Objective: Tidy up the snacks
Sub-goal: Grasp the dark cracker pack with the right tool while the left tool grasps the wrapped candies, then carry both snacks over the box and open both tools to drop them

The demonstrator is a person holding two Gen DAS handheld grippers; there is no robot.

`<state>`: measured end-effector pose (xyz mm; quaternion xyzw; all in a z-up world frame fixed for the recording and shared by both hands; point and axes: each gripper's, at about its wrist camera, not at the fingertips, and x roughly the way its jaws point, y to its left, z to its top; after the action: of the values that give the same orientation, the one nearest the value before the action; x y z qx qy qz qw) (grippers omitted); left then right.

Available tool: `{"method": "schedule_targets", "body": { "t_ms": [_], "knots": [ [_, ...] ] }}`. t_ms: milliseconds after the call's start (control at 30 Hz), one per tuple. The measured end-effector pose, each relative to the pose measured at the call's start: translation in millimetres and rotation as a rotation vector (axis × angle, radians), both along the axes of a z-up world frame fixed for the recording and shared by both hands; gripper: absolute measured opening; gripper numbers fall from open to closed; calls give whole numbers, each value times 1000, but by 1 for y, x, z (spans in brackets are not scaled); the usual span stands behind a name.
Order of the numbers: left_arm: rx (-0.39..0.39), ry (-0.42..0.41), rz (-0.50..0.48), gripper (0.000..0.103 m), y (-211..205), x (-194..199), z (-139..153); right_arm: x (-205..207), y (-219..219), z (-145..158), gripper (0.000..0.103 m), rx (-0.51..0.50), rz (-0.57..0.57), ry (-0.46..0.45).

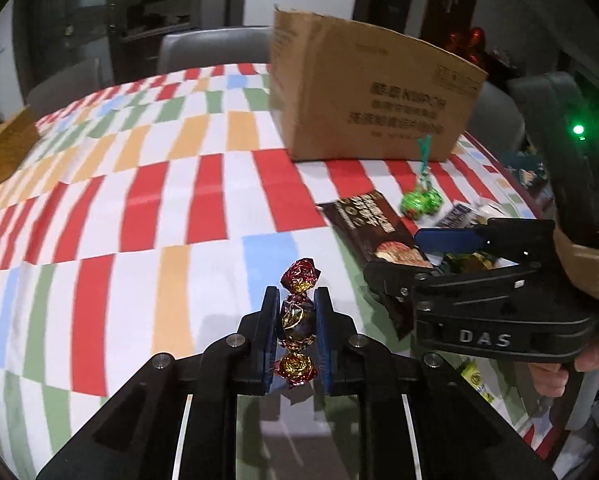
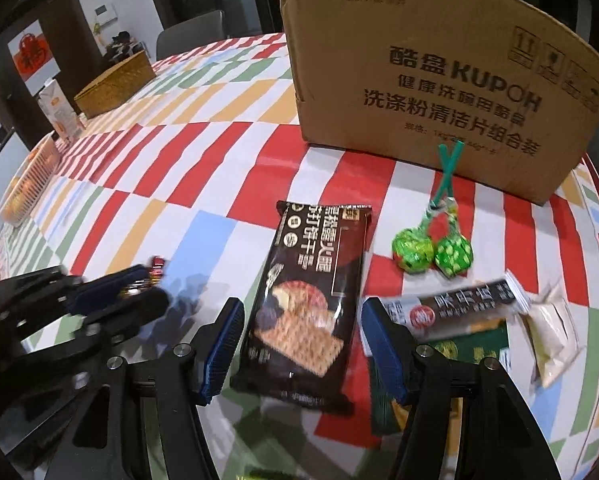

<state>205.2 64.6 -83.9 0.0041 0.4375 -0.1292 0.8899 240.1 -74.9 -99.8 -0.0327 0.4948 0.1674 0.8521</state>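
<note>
Pinching a red-and-gold foil candy [image 1: 297,320] at bottom centre of the left wrist view: left gripper [image 1: 297,308], blue pads pressed against both sides of the wrapper, twisted ends sticking out above and below the fingers. Seen again at lower left of the right wrist view, blurred, with the candy [image 2: 155,270] just showing at the tips of the left gripper [image 2: 139,288].

Standing spread at bottom centre of the right wrist view: right gripper [image 2: 303,320], pads apart and pressing on nothing, straddling the near end of a dark cracker packet [image 2: 307,304] that lies flat on the checked tablecloth [image 2: 171,152]. Same packet [image 1: 375,236] at right of centre in the left wrist view, partly covered by the right gripper [image 1: 395,268].

Lying just right of the packet: two green-wrapped lollipops [image 2: 435,254] with crossed sticks pointing toward the upper right, their tips near the foot of a brown cardboard box [image 2: 439,80] filling the top right. Lower right, beside the right finger: a dark snack bar [image 2: 459,312] over a green packet [image 2: 479,348], and a pale sachet [image 2: 551,340] touching the bar's end.

Upper left of the right wrist view: a woven basket [image 2: 115,84] and, nearer the left edge, a white slatted basket [image 2: 27,184].
</note>
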Motion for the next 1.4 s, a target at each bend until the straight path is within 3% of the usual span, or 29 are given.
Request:
{"method": "schedule_targets", "body": {
  "t_ms": [200,333,533,1400],
  "knots": [
    [0,2,76,18,9,5,5,12,14,-7,61,-47,3,1],
    [-12,-2,93,18,10,7,7,13,19,-8,52,-89,2,-19],
    [-20,-22,109,18,8,2,16,7,11,-2,51,-53,-9,-30],
    [-66,-264,64,18,-35,-3,125,-33,-60,130,51,87,-108,-328]
  ]
}}
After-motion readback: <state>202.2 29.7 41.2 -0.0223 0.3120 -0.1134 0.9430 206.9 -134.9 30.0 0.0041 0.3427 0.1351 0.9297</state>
